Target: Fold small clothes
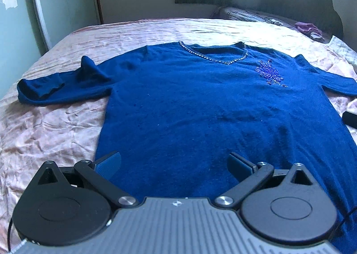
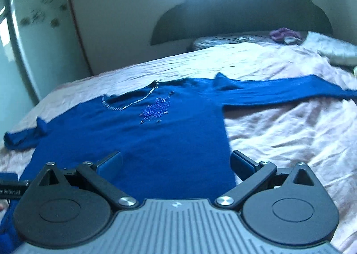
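Presently I hold both tools over the near edge of the bed, above the hem of the one blue sweater. My left gripper stands wide open with nothing between its fingers; my right gripper is likewise spread wide and empty.

The sweater lies face up and flat across the middle of the pink bedspread, neckline toward the headboard. Its left sleeve lies doubled back on itself toward the bed's left edge; its right sleeve runs out straight toward the right edge.

Risks, as I judge them:
- The knit looks thick and soft, so a shallow pinch at the hem may take only the top layer and drag the front off the back.
- The bedspread is crumpled and looks slippery; a low grasp could catch it along with the sweater.
- The doubled left sleeve would fold unevenly unless straightened first.
- The beaded motif could snag on a finger.

Count: one sweater, two sleeves, one beaded motif, two grippers, one purple cloth near the headboard.
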`<state>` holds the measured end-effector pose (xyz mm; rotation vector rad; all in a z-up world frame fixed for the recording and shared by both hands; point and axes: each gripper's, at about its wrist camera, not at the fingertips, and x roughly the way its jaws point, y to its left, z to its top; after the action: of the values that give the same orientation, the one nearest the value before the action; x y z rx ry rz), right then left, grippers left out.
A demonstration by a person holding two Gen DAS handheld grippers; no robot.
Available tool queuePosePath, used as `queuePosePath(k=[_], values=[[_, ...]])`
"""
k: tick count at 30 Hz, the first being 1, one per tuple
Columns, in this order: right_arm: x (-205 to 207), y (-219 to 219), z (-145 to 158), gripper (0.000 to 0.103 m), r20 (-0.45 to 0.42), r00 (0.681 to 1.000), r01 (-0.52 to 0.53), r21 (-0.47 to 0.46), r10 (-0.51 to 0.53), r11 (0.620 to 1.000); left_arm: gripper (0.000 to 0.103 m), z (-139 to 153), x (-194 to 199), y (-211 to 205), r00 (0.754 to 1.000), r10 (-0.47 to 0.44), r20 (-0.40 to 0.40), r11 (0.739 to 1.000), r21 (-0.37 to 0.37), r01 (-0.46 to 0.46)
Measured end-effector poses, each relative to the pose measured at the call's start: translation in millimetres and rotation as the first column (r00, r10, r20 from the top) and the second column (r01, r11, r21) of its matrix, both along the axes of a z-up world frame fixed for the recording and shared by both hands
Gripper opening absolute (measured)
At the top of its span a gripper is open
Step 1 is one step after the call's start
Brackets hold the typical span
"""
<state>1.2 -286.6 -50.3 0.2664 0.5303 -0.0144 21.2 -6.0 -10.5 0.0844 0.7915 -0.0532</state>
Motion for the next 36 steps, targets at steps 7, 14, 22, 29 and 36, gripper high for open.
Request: queuePosePath(k=[7,14,22,29,36], values=[[13.3,-85.7,4.2,0.103,0.044,0.97,0.235,0.101,-0.24,0.967,0.102,2.1,3.9,-2.8,0.999,-0.027,0.021,1.0,-0.002,0.027],[29.4,-184.5,-18.8,0.103,0.006,0.906,0.412,0.212,-0.423,0.886,0.102,3.2,10.7,-10.6,0.998,-0.052,0.036,0.998,0.024,0.051],[36.6,-278.5,-34.4,0.103,-0.012,0.805,0.573,0.273,-0.593,0.773,0.102,-5.1,26.1,-24.1,0.997,-0.082,-0.005,0.996,0.042,0.082],[55.0,-355.0,-57.3,0.101,-0.086,0.72,0.636,0.48,-0.688,0.605,0.102,-14.8,36.3,-34.4,0.995,-0.094,-0.045,0.992,0.076,0.097],[66.7,-385.2,-68.0,0.067,-0.116,0.68,0.656,0.539,-0.724,0.529,0.102,-18.5,48.9,-39.3,0.994,-0.089,-0.06,0.992,0.087,0.094]])
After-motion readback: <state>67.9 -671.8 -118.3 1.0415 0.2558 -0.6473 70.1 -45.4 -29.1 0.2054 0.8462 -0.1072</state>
